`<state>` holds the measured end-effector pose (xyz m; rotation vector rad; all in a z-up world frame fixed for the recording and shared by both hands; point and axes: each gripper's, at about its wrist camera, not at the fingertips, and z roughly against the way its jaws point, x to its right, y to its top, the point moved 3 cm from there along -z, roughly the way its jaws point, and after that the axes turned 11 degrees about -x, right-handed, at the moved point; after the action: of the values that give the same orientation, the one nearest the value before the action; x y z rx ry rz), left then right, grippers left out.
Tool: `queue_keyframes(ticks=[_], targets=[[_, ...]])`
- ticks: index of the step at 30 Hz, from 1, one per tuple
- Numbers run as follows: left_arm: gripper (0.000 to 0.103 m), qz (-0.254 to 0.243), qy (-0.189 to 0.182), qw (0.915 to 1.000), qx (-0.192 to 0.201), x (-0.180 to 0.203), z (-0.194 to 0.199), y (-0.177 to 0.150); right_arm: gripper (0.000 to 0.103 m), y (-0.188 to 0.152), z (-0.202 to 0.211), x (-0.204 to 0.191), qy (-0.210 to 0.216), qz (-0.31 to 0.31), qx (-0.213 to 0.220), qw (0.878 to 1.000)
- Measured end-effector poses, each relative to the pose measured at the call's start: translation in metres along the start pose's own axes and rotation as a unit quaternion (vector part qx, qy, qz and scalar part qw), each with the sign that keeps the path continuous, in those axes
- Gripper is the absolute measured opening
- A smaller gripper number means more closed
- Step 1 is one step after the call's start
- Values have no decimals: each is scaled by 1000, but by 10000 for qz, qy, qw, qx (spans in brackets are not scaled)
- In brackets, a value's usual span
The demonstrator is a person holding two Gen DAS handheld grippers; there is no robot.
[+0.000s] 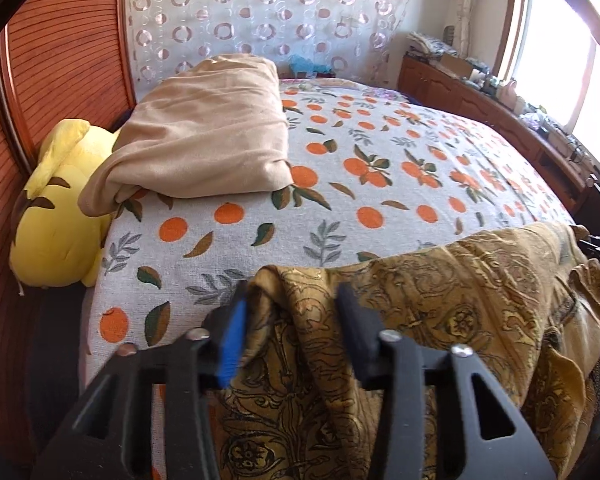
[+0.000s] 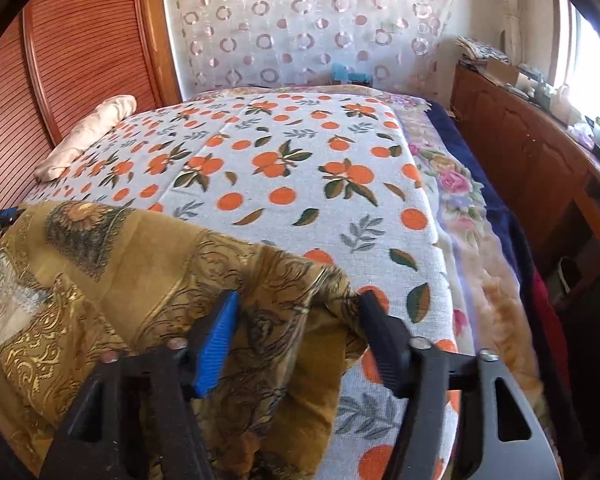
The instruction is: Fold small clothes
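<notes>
Both tongs stand released, left gripper (image 1: 290, 320) and right gripper (image 2: 298, 322) straddling the gold garment (image 1: 440, 300) bunched on the near bedspread (image 1: 340, 216); clenching its edge seemingly comes next.

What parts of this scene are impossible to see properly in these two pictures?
- Gold patterned cloth: in both wrist views its lower part runs off the bottom edge, so its shape is unclear.
- Left tongs, right tongs: fabric covers the gap, so the grip is uncertain.
- Yellow plush toy: partly behind the beige blanket.
- Sideboard clutter: washed out by window glare.
</notes>
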<state>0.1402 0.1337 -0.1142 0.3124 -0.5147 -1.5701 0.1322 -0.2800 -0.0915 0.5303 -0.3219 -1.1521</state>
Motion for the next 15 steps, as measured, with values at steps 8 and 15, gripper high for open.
queue_keyframes(ticks=[8,15], targets=[[11,-147,-476,9986,176,17,25,-8,8,-6,16,-19,451,227,71,9987],[10,-384,-643,9916,1058,40,113,-4,7,-3,88,-26,455,435,809,9947]])
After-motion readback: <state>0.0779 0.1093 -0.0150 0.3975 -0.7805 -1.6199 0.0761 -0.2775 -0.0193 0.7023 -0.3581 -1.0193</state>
